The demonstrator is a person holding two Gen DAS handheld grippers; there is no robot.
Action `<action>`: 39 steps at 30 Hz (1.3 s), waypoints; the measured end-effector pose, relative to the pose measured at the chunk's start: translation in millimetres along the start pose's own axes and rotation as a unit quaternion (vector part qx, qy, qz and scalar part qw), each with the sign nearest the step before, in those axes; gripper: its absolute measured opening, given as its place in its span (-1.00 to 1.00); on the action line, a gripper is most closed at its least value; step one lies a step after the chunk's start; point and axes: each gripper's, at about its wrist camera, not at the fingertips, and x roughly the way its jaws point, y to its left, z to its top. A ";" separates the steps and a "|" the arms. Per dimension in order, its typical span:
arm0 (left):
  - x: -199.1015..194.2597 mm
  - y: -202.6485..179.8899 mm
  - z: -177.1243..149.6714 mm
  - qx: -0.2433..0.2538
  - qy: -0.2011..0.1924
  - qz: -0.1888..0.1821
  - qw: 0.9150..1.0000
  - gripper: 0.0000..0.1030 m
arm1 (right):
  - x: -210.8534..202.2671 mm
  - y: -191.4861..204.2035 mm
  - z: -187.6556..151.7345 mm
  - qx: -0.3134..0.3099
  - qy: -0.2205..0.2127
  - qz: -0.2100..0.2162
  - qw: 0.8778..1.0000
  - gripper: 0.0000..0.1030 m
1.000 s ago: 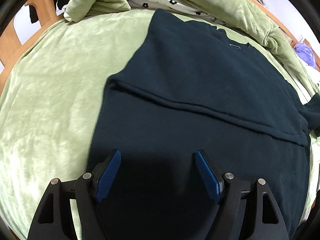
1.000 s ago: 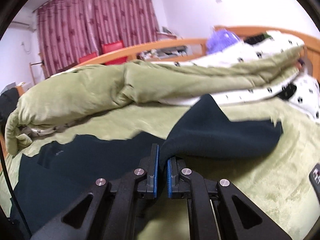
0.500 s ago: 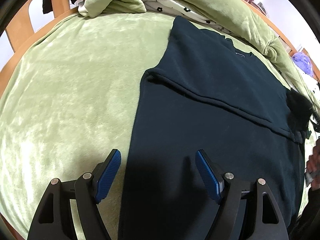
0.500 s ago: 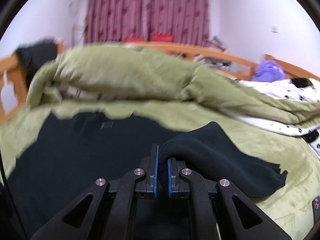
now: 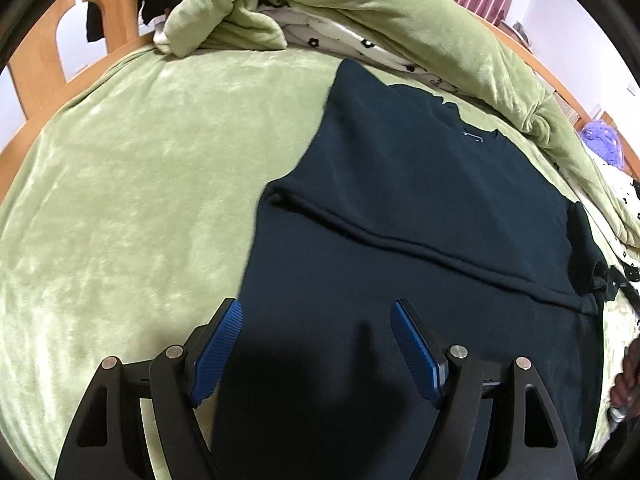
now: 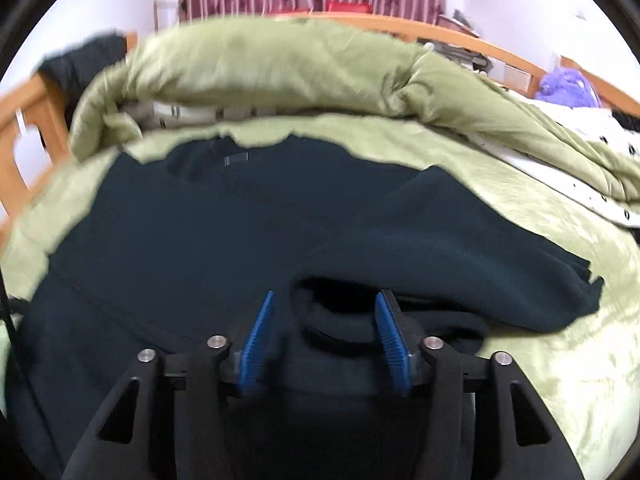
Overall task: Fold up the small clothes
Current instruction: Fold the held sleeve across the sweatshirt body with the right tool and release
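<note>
Dark sweater [image 5: 420,208] spread face up on green bed cover [image 5: 132,184], neck label toward rolled green quilt [image 5: 360,12] at far end. One fold already in place: a straight ridge of doubled cloth crossing the body from left edge to right edge.

Left gripper [image 5: 316,344]: jaws wide apart, holding nothing, poised over near left edge of the garment. Contact with cloth not determinable.

Right gripper [image 6: 324,332]: jaws parted, nothing clamped. Right sleeve [image 6: 448,248] lying folded inward across the body, its cuff end bunched in a loose hump [image 6: 360,312] directly between the blue pads [image 6: 390,336]. Contact between pads and cloth not determinable; right-wrist view blurred.

Assessment: sleeve fold placed but untidy. Step in hand judged to be settling that sleeve flat before the next fold.

Recommendations for sound execution:
- Flatten the hump with a light sweep toward the sleeve's free end, jaws left open, so no cloth snags.
- Keep the sleeve's outer edge parallel to the garment's side; a skewed sleeve will show as a bulge later.
- For the next fold, pinch both layers at the near hem corners, one gripper per corner, lift level, and lay toward the neck label.
- Fleece-like cloth likely to cling to plush bed cover; lift, not drag.
</note>
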 end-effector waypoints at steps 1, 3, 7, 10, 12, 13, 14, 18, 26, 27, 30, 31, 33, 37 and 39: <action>2.1 -5.4 2.1 0.005 -0.004 0.002 1.000 0.46 | -5.4 -6.7 3.3 0.006 -0.004 -0.002 1.000 0.13; 5.1 -16.4 5.2 0.015 -0.012 0.004 1.000 0.46 | -16.5 -29.7 13.4 0.033 -0.008 -0.007 0.999 0.14; 7.5 -35.7 10.6 0.040 -0.024 0.003 0.999 0.46 | -24.2 -92.3 28.6 0.090 0.014 -0.011 0.996 0.14; 5.3 -47.4 14.3 0.062 -0.046 0.014 0.997 0.46 | -25.1 -127.7 29.7 0.101 0.024 -0.032 0.994 0.14; 5.1 -51.3 18.3 0.062 -0.053 0.012 0.997 0.46 | -21.1 -148.8 26.2 0.107 0.028 -0.045 0.993 0.14; 5.3 -51.9 20.5 0.058 -0.054 0.010 0.997 0.46 | -17.0 -160.9 22.2 0.112 0.031 -0.052 0.992 0.14; 5.9 -52.1 22.8 0.054 -0.056 0.009 0.997 0.46 | -13.5 -168.7 18.1 0.115 0.035 -0.058 0.991 0.14; 7.7 -51.6 29.2 0.043 -0.070 0.015 0.997 0.46 | 10.9 -200.7 -3.1 0.135 0.059 -0.077 0.986 0.14; 18.3 -46.7 29.0 0.035 -0.064 0.034 0.997 0.46 | 40.7 -244.9 -29.1 0.210 0.059 -0.067 0.974 0.14; 19.5 -47.3 28.5 0.037 -0.063 0.034 0.997 0.46 | 43.6 -247.8 -29.3 0.219 0.057 -0.063 0.972 0.14; 21.7 -50.5 27.0 0.046 -0.061 0.039 0.996 0.46 | 51.5 -253.1 -25.7 0.233 0.050 -0.056 0.969 0.14; 21.9 -51.6 26.7 0.049 -0.061 0.039 0.996 0.46 | 52.7 -253.0 -23.5 0.233 0.047 -0.058 0.970 0.14; 21.4 -54.2 26.3 0.055 -0.062 0.041 0.996 0.46 | 58.5 -252.8 -18.7 0.229 0.044 -0.064 0.970 0.08; 19.4 -53.9 26.4 0.051 -0.060 0.027 0.997 0.46 | 64.8 -248.1 -6.0 0.202 0.036 -0.084 0.975 -0.66; 18.5 -51.4 26.4 0.041 -0.055 0.016 0.998 0.46 | 54.9 -239.5 2.8 0.185 0.015 -0.098 0.978 -0.70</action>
